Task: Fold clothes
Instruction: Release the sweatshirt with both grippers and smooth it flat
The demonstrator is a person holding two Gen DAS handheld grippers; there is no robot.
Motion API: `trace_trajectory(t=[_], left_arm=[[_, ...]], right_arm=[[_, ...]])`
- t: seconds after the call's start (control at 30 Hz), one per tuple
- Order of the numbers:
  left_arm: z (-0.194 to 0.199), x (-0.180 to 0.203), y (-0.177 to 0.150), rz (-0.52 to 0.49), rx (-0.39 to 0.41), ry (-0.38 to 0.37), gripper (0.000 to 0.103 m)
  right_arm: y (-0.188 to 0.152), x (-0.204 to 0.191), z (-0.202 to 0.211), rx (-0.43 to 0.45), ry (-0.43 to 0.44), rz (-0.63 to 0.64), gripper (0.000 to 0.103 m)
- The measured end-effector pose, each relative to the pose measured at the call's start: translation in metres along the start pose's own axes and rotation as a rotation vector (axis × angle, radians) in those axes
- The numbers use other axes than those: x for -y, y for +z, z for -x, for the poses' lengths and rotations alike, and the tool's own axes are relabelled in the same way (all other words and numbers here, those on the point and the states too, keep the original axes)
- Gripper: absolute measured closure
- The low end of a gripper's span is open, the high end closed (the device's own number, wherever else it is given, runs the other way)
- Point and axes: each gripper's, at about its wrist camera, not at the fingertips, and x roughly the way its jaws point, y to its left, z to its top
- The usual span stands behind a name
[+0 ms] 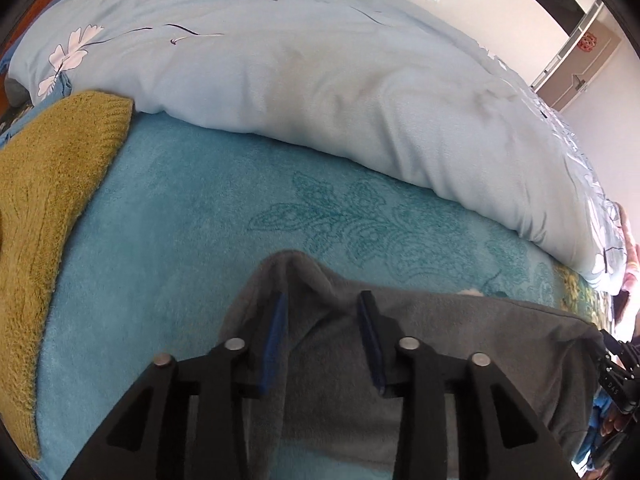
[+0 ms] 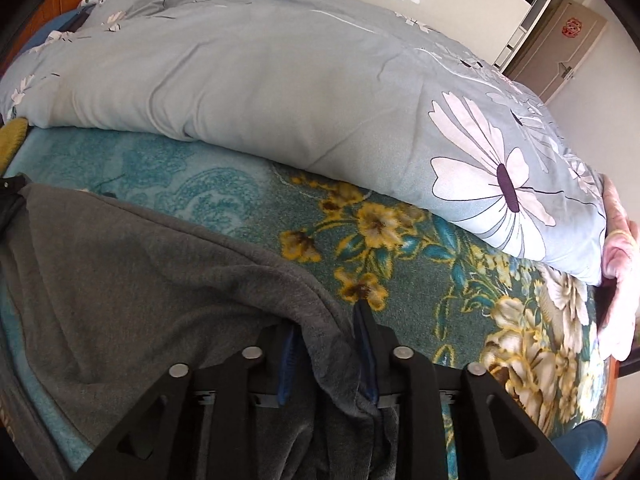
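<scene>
A grey fleece garment (image 1: 440,340) lies spread on the teal blanket (image 1: 200,208) of a bed. My left gripper (image 1: 323,306) points down at its left corner. The jaws stand apart, and a slack ridge of the grey cloth rises between the blue pads without being pinched. My right gripper (image 2: 326,328) is over the garment's (image 2: 140,272) right corner. Its jaws are also apart, with a loose fold of grey cloth lying between them. A mustard knitted sweater (image 1: 48,200) lies to the left on the blanket.
A bulky light-blue floral duvet (image 1: 320,80) is heaped along the far side of the bed (image 2: 240,80). The blanket's yellow-flowered part (image 2: 380,240) stretches to the right. Pink cloth (image 2: 620,260) hangs at the right edge. A door (image 2: 560,48) is beyond the bed.
</scene>
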Motion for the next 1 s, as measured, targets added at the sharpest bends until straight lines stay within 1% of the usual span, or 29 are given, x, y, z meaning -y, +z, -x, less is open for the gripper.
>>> trace_trajectory(t=[0.07,0.13,0.2,0.27,0.33,0.4,0.47,0.53,0.63,0.7,0.77,0.9,0.93,0.97,1.0], left_arm=[[0.018,0.005,-0.009,-0.024,0.017,-0.020,0.051],[0.039,0.010,-0.016,-0.050,0.047,-0.029,0.049],[0.065,0.010,-0.027,-0.044,0.099,-0.068,0.048],[0.086,0.001,-0.036,-0.019,0.143,-0.100,0.040],[0.100,-0.013,-0.051,0.014,0.174,-0.099,0.036],[0.108,-0.028,-0.067,0.053,0.192,-0.094,0.035],[0.108,-0.042,-0.085,0.092,0.168,-0.124,0.034],[0.109,-0.056,-0.107,0.126,0.167,-0.122,0.034],[0.115,-0.072,-0.135,0.157,0.171,-0.100,0.034],[0.121,-0.081,-0.150,0.181,0.175,-0.095,0.034],[0.123,-0.085,-0.159,0.185,0.163,-0.107,0.034],[0.125,-0.088,-0.169,0.181,0.169,-0.113,0.034],[0.125,-0.089,-0.171,0.189,0.168,-0.123,0.034],[0.125,-0.090,-0.173,0.195,0.167,-0.131,0.034],[0.125,-0.091,-0.175,0.196,0.165,-0.135,0.034]], right_arm=[[-0.004,0.005,0.021,0.038,0.037,-0.009,0.044],[-0.011,0.016,0.041,0.073,0.069,-0.031,0.041],[-0.017,0.029,0.056,0.117,0.084,-0.079,0.040],[-0.039,0.049,0.069,0.148,0.103,-0.170,0.036],[-0.071,0.065,0.070,0.132,0.124,-0.260,0.036],[-0.103,0.072,0.054,0.091,0.141,-0.345,0.035],[-0.127,0.074,0.041,0.069,0.213,-0.407,0.035],[-0.140,0.073,0.033,0.064,0.257,-0.460,0.036],[-0.143,0.064,0.021,0.050,0.309,-0.504,0.035],[-0.140,0.055,0.009,0.035,0.324,-0.507,0.035],[-0.135,0.048,0.004,0.043,0.331,-0.520,0.035],[-0.125,0.042,-0.003,0.060,0.357,-0.564,0.036],[-0.122,0.041,-0.005,0.068,0.376,-0.581,0.037],[-0.118,0.040,-0.005,0.080,0.390,-0.586,0.041],[-0.115,0.037,-0.004,0.094,0.403,-0.590,0.047]])
